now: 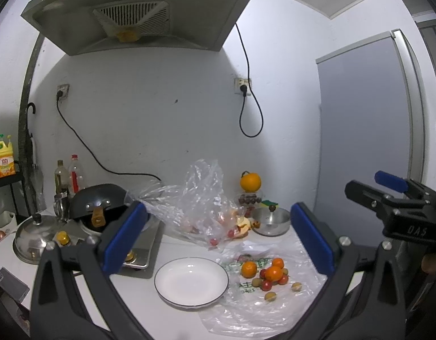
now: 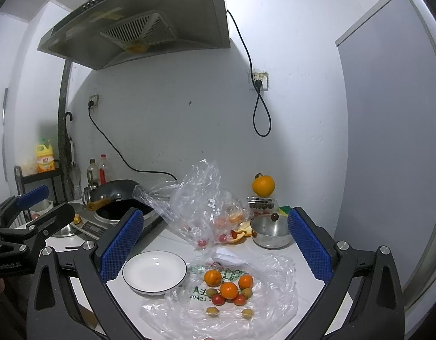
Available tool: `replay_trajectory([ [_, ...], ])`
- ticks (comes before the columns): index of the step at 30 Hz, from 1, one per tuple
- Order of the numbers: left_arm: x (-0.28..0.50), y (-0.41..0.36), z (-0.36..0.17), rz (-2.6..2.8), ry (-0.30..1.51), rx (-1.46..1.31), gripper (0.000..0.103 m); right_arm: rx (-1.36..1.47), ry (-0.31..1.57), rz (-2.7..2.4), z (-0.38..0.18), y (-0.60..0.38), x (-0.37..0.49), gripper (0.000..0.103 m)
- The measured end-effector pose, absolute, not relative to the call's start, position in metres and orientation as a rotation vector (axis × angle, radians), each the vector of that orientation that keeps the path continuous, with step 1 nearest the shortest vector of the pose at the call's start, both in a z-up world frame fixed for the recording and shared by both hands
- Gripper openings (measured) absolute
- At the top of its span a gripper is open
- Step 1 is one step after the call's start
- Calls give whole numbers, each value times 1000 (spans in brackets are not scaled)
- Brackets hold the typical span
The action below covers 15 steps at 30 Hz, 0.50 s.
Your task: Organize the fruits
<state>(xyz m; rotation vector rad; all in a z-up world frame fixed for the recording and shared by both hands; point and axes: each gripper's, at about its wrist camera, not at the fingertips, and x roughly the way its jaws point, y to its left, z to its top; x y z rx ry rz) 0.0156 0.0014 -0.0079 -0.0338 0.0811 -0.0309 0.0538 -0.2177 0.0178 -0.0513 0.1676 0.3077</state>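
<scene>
A pile of small fruit lies on a flat clear plastic bag (image 1: 254,308) (image 2: 263,308): three tangerines (image 1: 273,272) (image 2: 228,289), red cherry tomatoes (image 1: 266,284) (image 2: 218,299) and yellowish round fruits (image 1: 270,296) (image 2: 212,310). An empty white plate with a dark rim (image 1: 191,281) (image 2: 154,272) sits just left of the pile. My left gripper (image 1: 218,243) hangs open above the plate and fruit, holding nothing. My right gripper (image 2: 215,243) is open too, above the same spot. Each gripper shows at the edge of the other's view.
A crumpled clear bag with more fruit (image 1: 201,206) (image 2: 206,206) lies behind the plate. A steel pot (image 1: 270,221) (image 2: 270,232), a big orange on a jar (image 1: 250,182) (image 2: 263,185), a wok on a cooker (image 1: 100,201) (image 2: 118,195), a pot lid (image 1: 33,236) and bottles (image 1: 67,174) crowd the counter.
</scene>
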Motion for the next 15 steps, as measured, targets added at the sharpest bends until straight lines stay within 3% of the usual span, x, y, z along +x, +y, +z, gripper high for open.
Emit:
replay_trajectory([
  [15, 14, 5, -8, -29, 76, -50, 102, -69, 178, 307, 22, -211, 54, 103],
])
